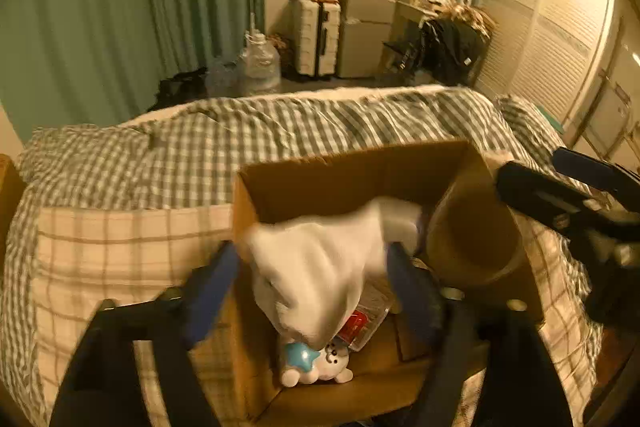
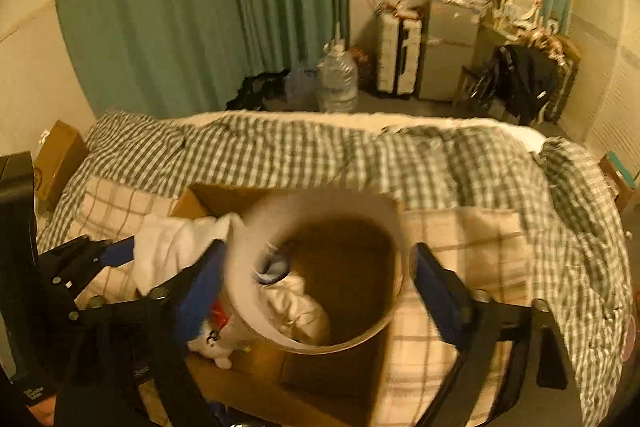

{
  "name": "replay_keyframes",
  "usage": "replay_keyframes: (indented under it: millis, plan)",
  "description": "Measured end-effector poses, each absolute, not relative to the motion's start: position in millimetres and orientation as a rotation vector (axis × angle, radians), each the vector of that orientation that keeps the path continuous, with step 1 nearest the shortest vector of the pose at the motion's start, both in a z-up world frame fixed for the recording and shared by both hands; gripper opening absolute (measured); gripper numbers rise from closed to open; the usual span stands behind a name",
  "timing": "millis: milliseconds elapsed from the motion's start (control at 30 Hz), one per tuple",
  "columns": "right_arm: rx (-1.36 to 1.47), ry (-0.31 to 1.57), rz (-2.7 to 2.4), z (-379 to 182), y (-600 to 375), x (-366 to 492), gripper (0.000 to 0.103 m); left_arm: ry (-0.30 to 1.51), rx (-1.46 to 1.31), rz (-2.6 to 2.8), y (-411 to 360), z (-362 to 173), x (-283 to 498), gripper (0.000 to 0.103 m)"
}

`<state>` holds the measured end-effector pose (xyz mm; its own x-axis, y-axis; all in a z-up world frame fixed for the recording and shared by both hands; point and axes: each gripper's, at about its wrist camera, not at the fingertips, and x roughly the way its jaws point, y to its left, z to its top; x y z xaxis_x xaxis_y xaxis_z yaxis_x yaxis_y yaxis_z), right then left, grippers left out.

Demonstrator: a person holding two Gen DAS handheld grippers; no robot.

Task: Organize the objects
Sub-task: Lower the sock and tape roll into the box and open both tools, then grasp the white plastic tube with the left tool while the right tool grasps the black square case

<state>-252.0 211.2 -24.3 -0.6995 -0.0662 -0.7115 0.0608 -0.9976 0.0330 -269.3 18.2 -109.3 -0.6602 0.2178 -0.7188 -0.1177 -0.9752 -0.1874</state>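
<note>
over the open box [image 1: 360, 167], left tongs [image 1: 312, 267] pinch white cloth [image 1: 320, 267].

No legible text, brand, number or sign was recorded in either view. Possible markings, placed relative to the cardboard box [image 1: 360, 179] on the bed:

- Red-labelled clear packet [image 1: 360, 323], inside the box near its front wall: print was present on the red patch but too blurred to read.
- Second cardboard carton [image 2: 60, 159], on the floor well to the left of the box: a dark round stamp showed on its side, unreadable.
- Black device [image 2: 24, 307], at the left frame edge: small white lettering low on it, too small to make out.
</note>
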Motion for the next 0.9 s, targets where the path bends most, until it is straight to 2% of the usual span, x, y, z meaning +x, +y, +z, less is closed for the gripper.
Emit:
replay_keyframes:
  millis: [167,400,533,700,900]
  plan:
    - [1.111,-0.024,-2.882,20,220,-223,0.096,-0.164,-1.122,2.775,5,-67,-240,0.095]
    - [0.975,0.015,-2.935,94,216,-150,0.096,-0.179,-1.011,2.887,-22,1,-170,0.099]
    - [0.900,0.035,-2.942,119,209,-102,0.096,-0.224,-0.988,2.941,-38,18,-132,0.100]
    - [0.897,0.082,-2.933,113,195,-62,0.096,-0.287,-1.020,2.954,-50,6,-99,0.100]
    - [1.024,0.101,-2.892,55,184,-53,0.096,-0.316,-1.139,2.944,-51,-52,-92,0.100]
